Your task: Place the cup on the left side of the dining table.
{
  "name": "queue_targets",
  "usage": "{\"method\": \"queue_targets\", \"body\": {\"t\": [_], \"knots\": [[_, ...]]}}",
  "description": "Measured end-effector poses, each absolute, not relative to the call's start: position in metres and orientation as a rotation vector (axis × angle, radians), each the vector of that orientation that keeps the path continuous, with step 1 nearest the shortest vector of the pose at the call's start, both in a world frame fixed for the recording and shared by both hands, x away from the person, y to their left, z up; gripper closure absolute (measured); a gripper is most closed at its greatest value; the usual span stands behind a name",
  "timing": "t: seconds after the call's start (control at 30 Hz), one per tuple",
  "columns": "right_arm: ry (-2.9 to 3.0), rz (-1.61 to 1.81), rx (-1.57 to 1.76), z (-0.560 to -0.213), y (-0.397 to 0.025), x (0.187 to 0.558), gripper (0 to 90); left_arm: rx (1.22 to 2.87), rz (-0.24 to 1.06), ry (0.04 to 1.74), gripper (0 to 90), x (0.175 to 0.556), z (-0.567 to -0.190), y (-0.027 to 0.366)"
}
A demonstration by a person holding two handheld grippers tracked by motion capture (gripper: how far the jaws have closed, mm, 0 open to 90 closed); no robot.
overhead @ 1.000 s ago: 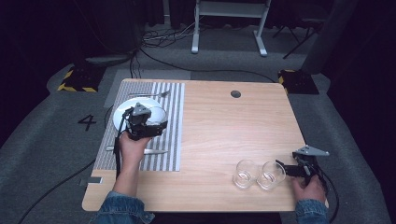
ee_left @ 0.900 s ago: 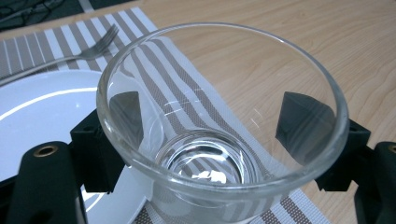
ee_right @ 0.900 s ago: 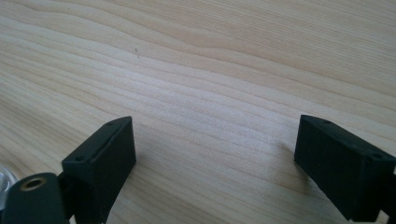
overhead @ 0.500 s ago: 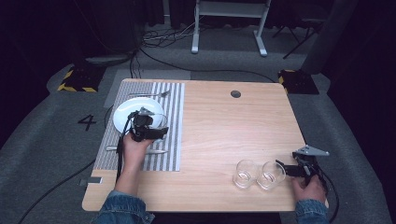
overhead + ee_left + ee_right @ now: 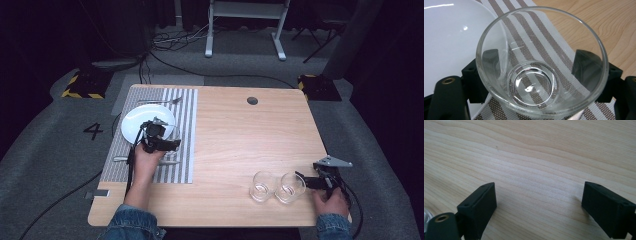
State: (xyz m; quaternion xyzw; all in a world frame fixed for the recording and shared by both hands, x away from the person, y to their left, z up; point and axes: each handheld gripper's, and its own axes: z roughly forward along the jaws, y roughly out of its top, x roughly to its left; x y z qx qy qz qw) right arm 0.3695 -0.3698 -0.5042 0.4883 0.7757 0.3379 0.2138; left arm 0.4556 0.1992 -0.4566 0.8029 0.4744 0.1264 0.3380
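Observation:
My left gripper [image 5: 169,141] holds a clear drinking glass [image 5: 536,82] over the striped placemat [image 5: 182,125], just right of the white plate [image 5: 137,120]. In the left gripper view the black jaws press on both sides of the glass, and the plate [image 5: 449,37] lies at the left. My right gripper [image 5: 306,180] rests open near the table's front right corner, its jaws pointing at two more clear glasses [image 5: 263,186] [image 5: 291,186] that stand side by side. In the right gripper view the gripper [image 5: 539,205] has bare wood between its jaws.
A fork [image 5: 160,101] lies on the placemat beyond the plate. Two more pieces of cutlery [image 5: 120,159] [image 5: 170,162] lie on the mat near the left hand. The wooden table [image 5: 250,140] has a round grommet hole [image 5: 252,100] at the back.
My left gripper has carried the glass a little nearer the person and to the right, off the plate's middle toward the mat. The right gripper has stayed put.

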Motion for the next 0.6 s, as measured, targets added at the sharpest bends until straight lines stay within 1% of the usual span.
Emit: {"method": "queue_targets", "body": {"t": [0.1,0.3,0.4,0.47,0.6], "knots": [[2.152,0.937,1.355,-0.504,-0.370,0.370,12.9,2.102,0.329,1.238,19.8,0.454,-0.456,0.201],[2.152,0.937,1.355,-0.504,-0.370,0.370,12.8,2.167,0.407,1.218,19.2,0.448,-0.455,0.198],[2.152,0.938,1.355,-0.504,-0.370,0.370,12.9,2.146,0.420,1.206,17.4,0.445,-0.453,0.199],[2.152,0.937,1.356,-0.504,-0.370,0.370,12.9,2.091,0.407,1.200,15.5,0.441,-0.449,0.205],[2.153,0.937,1.355,-0.504,-0.370,0.370,12.9,2.054,0.412,1.195,13.5,0.435,-0.443,0.210]]}}
